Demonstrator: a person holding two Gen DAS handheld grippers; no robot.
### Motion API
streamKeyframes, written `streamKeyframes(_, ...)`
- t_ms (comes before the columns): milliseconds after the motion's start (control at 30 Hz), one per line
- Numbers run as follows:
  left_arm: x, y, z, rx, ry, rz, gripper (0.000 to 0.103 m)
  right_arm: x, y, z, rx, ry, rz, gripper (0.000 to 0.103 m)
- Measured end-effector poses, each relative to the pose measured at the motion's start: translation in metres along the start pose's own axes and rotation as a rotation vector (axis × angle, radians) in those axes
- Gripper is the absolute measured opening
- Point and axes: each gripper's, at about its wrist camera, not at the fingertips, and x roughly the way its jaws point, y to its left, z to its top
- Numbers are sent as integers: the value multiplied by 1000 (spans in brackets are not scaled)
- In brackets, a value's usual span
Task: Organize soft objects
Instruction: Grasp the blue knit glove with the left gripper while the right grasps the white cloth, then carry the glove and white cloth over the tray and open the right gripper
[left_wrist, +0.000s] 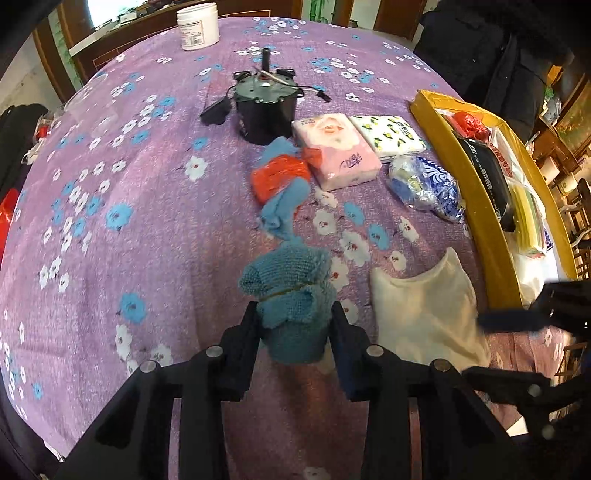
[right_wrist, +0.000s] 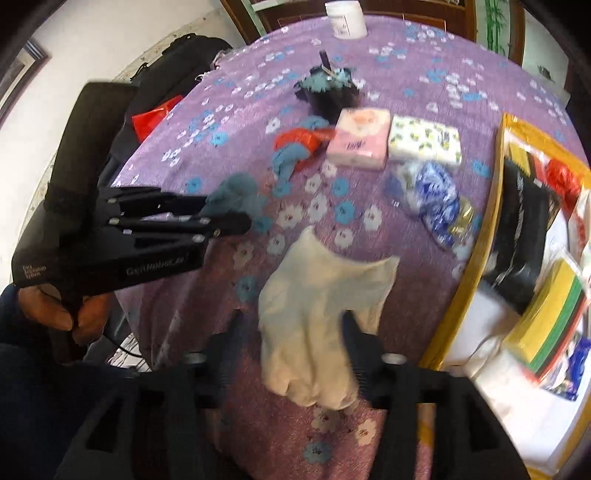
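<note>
A teal knitted piece (left_wrist: 288, 273), bunched up, sits between the fingers of my left gripper (left_wrist: 294, 312), which is shut on its lower end just above the purple flowered tablecloth (left_wrist: 147, 221). In the right wrist view the same gripper (right_wrist: 236, 218) comes in from the left with the teal bundle (right_wrist: 236, 195) at its tip. A cream cloth (right_wrist: 317, 295) lies crumpled on the table between the spread fingers of my right gripper (right_wrist: 293, 326), which is open; its right finger (right_wrist: 354, 336) overlaps the cloth's edge. The picture there is blurred. The cream cloth (left_wrist: 424, 306) also shows in the left wrist view.
Further back lie a blue cloth with a red plastic bag (left_wrist: 280, 177), a pink tissue pack (left_wrist: 336, 151), a lemon-print pack (left_wrist: 391, 136), a blue-white bag (left_wrist: 428, 184), a black motor (left_wrist: 264, 107) and a white jar (left_wrist: 197, 26). A yellow-rimmed box (left_wrist: 476, 206) of items stands on the right.
</note>
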Motion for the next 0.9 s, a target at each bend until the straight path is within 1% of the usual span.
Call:
streamKeyframes(100,-1,3,-3,-4,-5,0,35,8,2,4,-23,21,-1,71)
streamKeyframes(167,-2,5,-6,-6,-6,-8,35,18,4,5,-40,54,-5,71)
streamKeyframes(267,-4,6,-8,-5,-7,-13,35,35,9,3,-70,115,-37,71)
streamKeyframes(300,-6,7,-9,-6,-9,-15,35,41,9,1,-70,139,-38,67)
streamKeyframes(333,-8,8,-10,-9,-12,-17,35,44,10,-1,-69,157,-28,55)
streamKeyframes(367,-9,9,-11,-11,-13,-20,35,47,11,-2,-74,167,-32,38)
streamKeyframes(400,-12,11,-12,-15,-17,-24,35,46,13,-2,-95,160,-63,28)
streamKeyframes(467,-15,13,-13,-25,-23,-29,35,44,12,-1,-91,154,-46,17)
streamKeyframes(667,-25,15,-11,-29,-47,-33,35,23,13,2,-90,72,12,17)
streamKeyframes(767,-30,10,-8,-16,-59,-42,35,15,8,4,-71,47,4,17)
streamKeyframes(833,-32,6,-6,-7,-62,-49,35,6,5,5,-54,20,25,17)
streamKeyframes(900,-34,1,-4,8,-70,-50,35,-3,4,4,-47,-6,21,17)
